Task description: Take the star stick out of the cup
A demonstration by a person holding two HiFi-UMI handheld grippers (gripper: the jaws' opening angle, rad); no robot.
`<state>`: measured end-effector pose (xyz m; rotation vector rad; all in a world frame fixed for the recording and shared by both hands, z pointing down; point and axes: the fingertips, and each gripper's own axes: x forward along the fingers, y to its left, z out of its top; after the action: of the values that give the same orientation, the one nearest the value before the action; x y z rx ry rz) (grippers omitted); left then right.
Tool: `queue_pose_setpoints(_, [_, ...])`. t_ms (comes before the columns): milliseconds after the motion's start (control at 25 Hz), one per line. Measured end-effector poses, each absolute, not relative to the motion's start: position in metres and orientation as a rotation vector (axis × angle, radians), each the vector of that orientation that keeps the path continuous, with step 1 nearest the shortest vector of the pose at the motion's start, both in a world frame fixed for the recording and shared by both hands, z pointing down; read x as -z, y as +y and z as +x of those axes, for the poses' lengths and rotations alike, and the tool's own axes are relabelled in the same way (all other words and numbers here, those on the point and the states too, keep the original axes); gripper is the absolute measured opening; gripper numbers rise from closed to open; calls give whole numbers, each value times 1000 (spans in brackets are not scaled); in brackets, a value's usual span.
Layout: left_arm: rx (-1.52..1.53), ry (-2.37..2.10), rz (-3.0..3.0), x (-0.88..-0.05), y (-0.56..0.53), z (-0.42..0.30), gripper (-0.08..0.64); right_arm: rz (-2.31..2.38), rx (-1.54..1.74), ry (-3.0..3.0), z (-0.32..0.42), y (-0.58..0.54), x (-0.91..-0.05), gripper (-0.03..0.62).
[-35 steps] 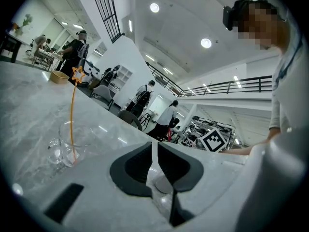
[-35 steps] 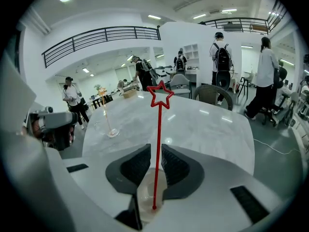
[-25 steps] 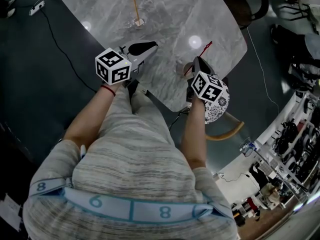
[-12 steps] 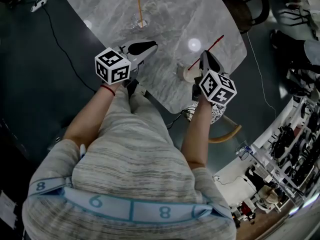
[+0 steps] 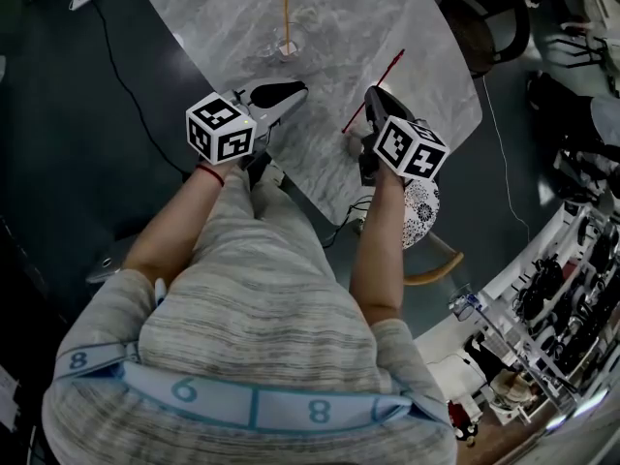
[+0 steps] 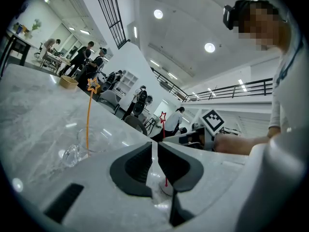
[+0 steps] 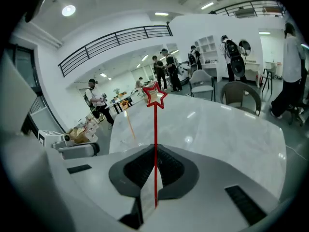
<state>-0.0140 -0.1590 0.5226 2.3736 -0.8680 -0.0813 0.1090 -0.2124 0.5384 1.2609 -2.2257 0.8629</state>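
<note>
Grey-striped short-sleeved shirt [image 5: 262,298]; pale-blue band [image 5: 225,396] marked 8, 6, 8; red cord [image 5: 209,173] at left wrist.

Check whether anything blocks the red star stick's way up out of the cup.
Nothing visible does. The right gripper is shut on the red star stick, with open air above it. The yellow star stick stands far across the table, and the left gripper sits apart to the left of the cup.
</note>
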Motion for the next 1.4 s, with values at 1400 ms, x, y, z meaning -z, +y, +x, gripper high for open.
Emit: queue_pose_setpoints(1400, [87, -878, 2366, -524, -165, -32, 46, 1215, -1114, -2151, 73, -202, -600, 54])
